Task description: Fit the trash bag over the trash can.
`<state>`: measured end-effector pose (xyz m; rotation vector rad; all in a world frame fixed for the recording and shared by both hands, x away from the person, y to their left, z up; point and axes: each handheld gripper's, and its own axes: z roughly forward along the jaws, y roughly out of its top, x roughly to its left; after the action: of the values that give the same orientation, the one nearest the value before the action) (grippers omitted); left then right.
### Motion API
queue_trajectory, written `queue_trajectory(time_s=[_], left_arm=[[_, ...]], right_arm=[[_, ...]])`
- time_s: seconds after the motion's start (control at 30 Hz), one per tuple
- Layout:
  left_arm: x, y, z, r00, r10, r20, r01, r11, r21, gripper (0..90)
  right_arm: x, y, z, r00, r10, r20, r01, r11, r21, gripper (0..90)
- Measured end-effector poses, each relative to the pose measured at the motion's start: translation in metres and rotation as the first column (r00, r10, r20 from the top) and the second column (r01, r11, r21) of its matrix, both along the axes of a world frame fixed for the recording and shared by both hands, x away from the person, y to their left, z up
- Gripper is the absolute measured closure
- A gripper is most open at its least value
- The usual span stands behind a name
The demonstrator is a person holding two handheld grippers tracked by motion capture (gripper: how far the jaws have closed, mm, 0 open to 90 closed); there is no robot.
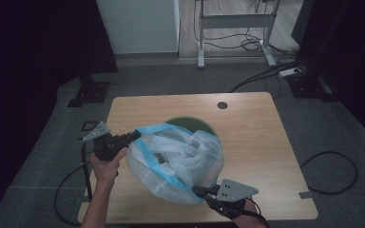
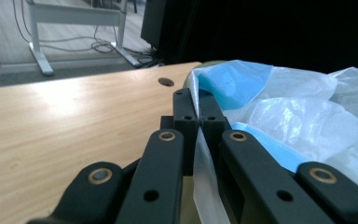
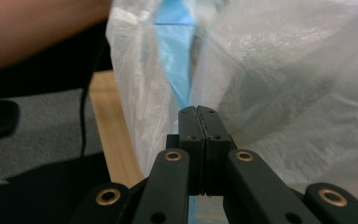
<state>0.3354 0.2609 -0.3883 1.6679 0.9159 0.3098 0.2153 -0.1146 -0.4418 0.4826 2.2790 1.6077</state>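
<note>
Wooden table (image 1: pixel 261 142), grey floor (image 1: pixel 171 80) — trailing cables (image 1: pixel 266 73)

Black left gripper (image 1: pixel 132 137) and right gripper (image 1: pixel 196 191), grey three-cornered plates, brass-ringed pivots, trailing cables.

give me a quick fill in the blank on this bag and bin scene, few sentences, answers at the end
1. The left gripper is shut on the ____ band at the rim of the plastic bag.
2. The bag lies over a round ____ bin.
3. The right gripper grips the bag at the edge ____ the person.
4. The wooden table has a small round ____ near its far edge.

Missing words: blue; green; nearest; hole
</note>
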Motion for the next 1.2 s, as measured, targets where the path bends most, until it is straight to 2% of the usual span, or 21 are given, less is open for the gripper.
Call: queue_trajectory(time_s=[0.07,0.13,0.23,0.27,0.43,0.47,0.6,0.63,0.7,0.8,0.93,0.97,1.03,1.07,1.1,1.13,1.17,1.2], left_arm=[[0.0,0.0,-0.003,0.9999,-0.005,-0.013,0.005,1.0,0.007,88.5],[0.0,0.0,-0.004,0.9997,-0.006,-0.023,0.006,0.9999,0.012,88.4],[0.0,0.0,-0.006,0.9995,-0.008,-0.03,0.009,0.9998,0.019,88.3],[0.0,0.001,-0.008,0.9993,-0.009,-0.036,0.01,0.9997,0.021,88.3],[-0.002,0.004,-0.013,0.9987,-0.014,-0.049,0.016,0.9996,0.025,88.0],[-0.003,0.004,-0.015,0.9987,-0.019,-0.048,0.02,0.9996,0.018,87.9],[-0.005,0.004,-0.014,0.9989,-0.019,-0.042,0.02,0.9997,0.015,87.7],[-0.005,0.004,-0.014,0.9989,-0.019,-0.042,0.02,0.9997,0.015,87.7],[-0.005,0.003,-0.013,0.9992,-0.022,-0.035,0.022,0.9997,0.013,87.8],[-0.006,0.001,-0.011,0.9993,-0.026,-0.026,0.027,0.9996,0.011,87.9],[-0.007,0.0,-0.011,0.9994,-0.027,-0.024,0.027,0.9996,0.006,88.0],[-0.007,-0.001,-0.011,0.9993,-0.027,-0.024,0.028,0.9996,0.006,88.1],[-0.006,-0.001,-0.011,0.9992,-0.028,-0.027,0.029,0.9996,0.007,88.1],[-0.006,-0.001,-0.011,0.9992,-0.028,-0.028,0.028,0.9996,0.007,88.1],[-0.006,-0.001,-0.011,0.9992,-0.028,-0.028,0.028,0.9996,0.007,88.1],[-0.006,-0.001,-0.011,0.9992,-0.027,-0.029,0.028,0.9996,0.009,88.1],[-0.007,0.0,-0.011,0.9992,-0.028,-0.029,0.029,0.9995,0.013,88.1],[-0.008,0.0,-0.012,0.9992,-0.027,-0.03,0.028,0.9995,0.014,88.1]], right_arm=[[0.004,0.002,-0.014,0.9995,-0.028,-0.011,0.028,0.999,-0.035,88.3],[0.007,0.003,-0.02,0.9984,-0.053,-0.02,0.052,0.9974,-0.049,88.0],[0.01,0.002,-0.025,0.9965,-0.078,-0.03,0.077,0.9958,-0.049,87.2],[0.014,0.002,-0.029,0.9936,-0.105,-0.041,0.103,0.9931,-0.056,86.9],[0.016,0.002,-0.032,0.9925,-0.111,-0.053,0.108,0.9928,-0.053,83.5],[0.014,0.002,-0.031,0.9929,-0.104,-0.058,0.102,0.9941,-0.037,74.6],[0.004,0.004,-0.02,0.9966,-0.075,-0.036,0.076,0.9966,0.033,59.3],[0.004,0.004,-0.02,0.9966,-0.075,-0.036,0.076,0.9966,0.033,59.3],[-0.004,0.009,-0.008,0.9984,-0.048,-0.028,0.05,0.9964,0.068,54.8],[-0.006,0.017,-0.001,0.9991,-0.04,-0.01,0.041,0.9965,0.073,52.5],[-0.003,0.028,0.002,0.9992,-0.039,-0.008,0.039,0.997,0.066,51.3],[0.0,0.037,0.0,0.9985,-0.054,-0.001,0.054,0.9971,0.053,55.4],[0.002,0.042,-0.001,0.9968,-0.079,0.007,0.079,0.9961,0.04,69.6],[0.002,0.044,-0.002,0.9971,-0.076,0.007,0.075,0.9958,0.053,76.2],[0.002,0.044,-0.002,0.9971,-0.076,0.007,0.075,0.9958,0.053,76.2],[0.002,0.045,-0.002,0.9971,-0.075,0.012,0.075,0.9953,0.061,83.2],[-0.001,0.048,-0.003,0.9982,-0.051,0.034,0.048,0.9967,0.065,88.9],[-0.002,0.049,-0.004,0.9984,-0.039,0.04,0.036,0.9974,0.062,89.1]])
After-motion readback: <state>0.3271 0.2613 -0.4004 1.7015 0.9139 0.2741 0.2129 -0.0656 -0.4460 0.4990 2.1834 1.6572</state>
